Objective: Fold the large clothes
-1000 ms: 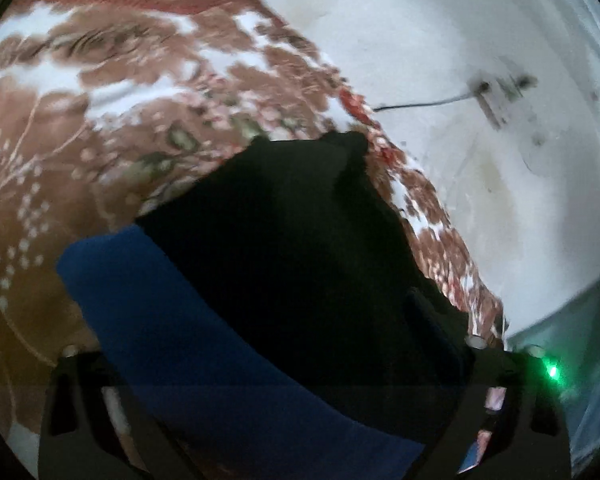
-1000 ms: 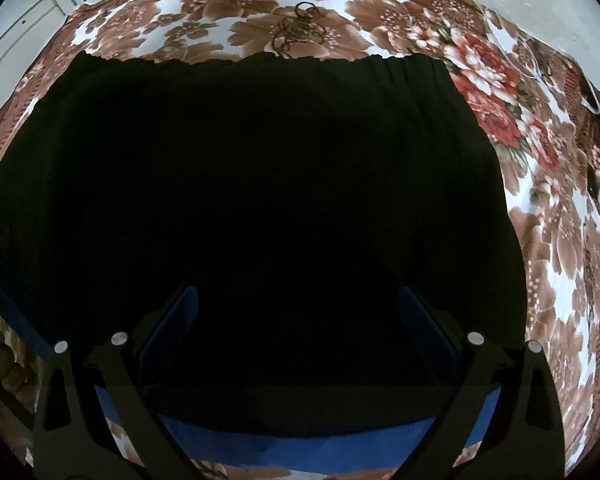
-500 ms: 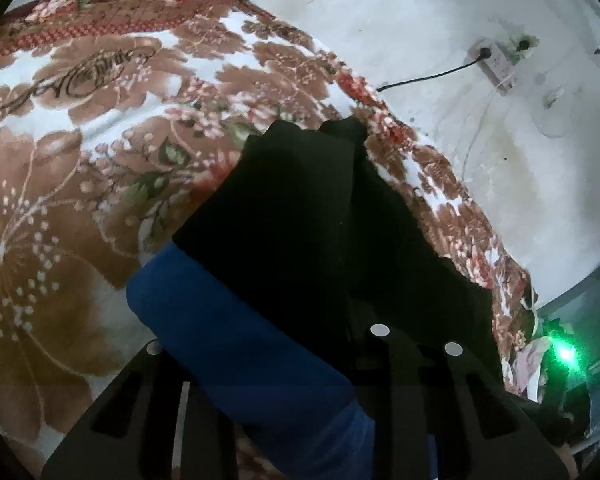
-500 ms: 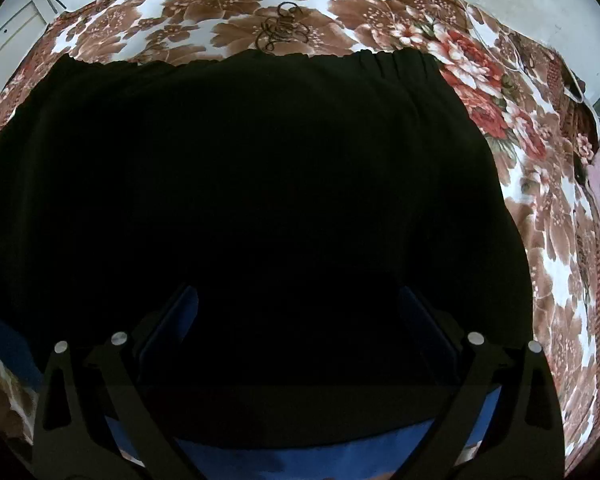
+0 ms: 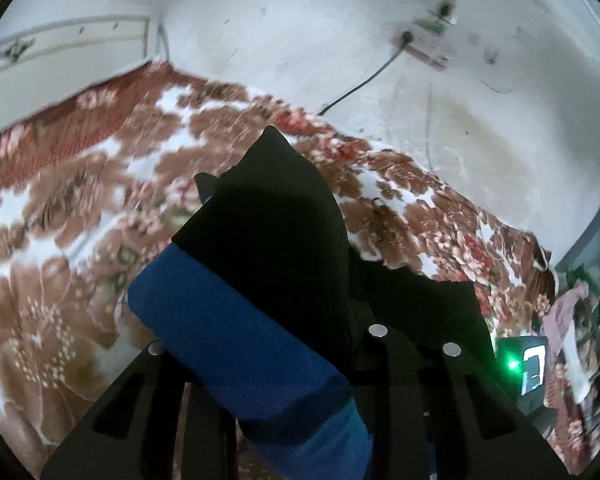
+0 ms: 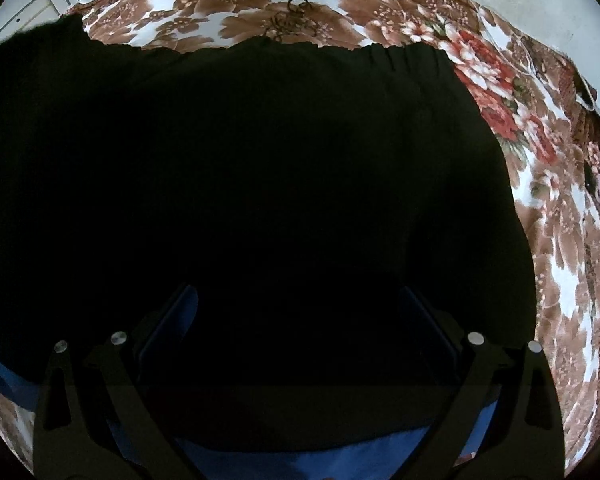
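Observation:
A large black garment (image 6: 260, 160) with a blue band (image 6: 320, 456) along its near edge lies spread on a floral bedspread (image 6: 300, 12). My right gripper (image 6: 300, 304) hangs open just above the black cloth, its fingers wide apart and pointing steeply down. In the left wrist view my left gripper (image 5: 284, 320) is shut on a corner of the garment (image 5: 284, 216). The blue band (image 5: 228, 328) drapes over its fingers and hides the tips. That corner is lifted off the bedspread (image 5: 60, 240), with a black peak standing up.
A white wall with a socket and cable (image 5: 424, 40) stands behind the bed. A small device with a green light (image 5: 528, 364) and pinkish clothing (image 5: 568, 312) sit at the right. A white door frame (image 5: 60, 48) is at the upper left.
My left gripper went from wide open to shut on the garment's blue-banded corner, then rose and rolled with it. The garment's left side lifted in the right wrist view. The right gripper stayed put.

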Available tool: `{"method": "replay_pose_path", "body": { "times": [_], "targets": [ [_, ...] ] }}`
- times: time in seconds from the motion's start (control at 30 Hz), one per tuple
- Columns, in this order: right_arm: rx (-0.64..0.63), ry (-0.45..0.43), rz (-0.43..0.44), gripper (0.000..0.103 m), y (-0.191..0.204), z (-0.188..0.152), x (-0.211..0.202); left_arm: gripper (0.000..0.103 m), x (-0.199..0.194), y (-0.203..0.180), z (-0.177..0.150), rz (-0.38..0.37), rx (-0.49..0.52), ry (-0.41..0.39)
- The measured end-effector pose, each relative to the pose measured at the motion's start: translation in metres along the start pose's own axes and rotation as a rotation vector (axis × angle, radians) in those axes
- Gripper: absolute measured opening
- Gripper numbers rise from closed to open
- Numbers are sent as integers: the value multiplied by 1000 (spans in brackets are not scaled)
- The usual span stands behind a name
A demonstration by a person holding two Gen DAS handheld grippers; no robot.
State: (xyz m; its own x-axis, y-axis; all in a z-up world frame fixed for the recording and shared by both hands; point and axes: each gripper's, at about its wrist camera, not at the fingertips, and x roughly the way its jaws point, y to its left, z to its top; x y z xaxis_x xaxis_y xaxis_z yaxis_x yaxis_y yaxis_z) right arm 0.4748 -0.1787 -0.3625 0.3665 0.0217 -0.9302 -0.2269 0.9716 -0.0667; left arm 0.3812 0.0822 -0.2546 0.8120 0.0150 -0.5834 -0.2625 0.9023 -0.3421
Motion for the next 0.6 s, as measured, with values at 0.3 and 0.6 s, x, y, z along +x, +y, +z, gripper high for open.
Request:
{"method": "replay_pose_path", "body": {
  "times": [0.3,0.6],
  "targets": [
    [-2,37,69,99,-12,-2,9,23,-14,-74,10,51,135,-29],
    [-42,72,107,99,-14,3,12,23,-20,-167,-2,139,449,-58]
  ]
}}
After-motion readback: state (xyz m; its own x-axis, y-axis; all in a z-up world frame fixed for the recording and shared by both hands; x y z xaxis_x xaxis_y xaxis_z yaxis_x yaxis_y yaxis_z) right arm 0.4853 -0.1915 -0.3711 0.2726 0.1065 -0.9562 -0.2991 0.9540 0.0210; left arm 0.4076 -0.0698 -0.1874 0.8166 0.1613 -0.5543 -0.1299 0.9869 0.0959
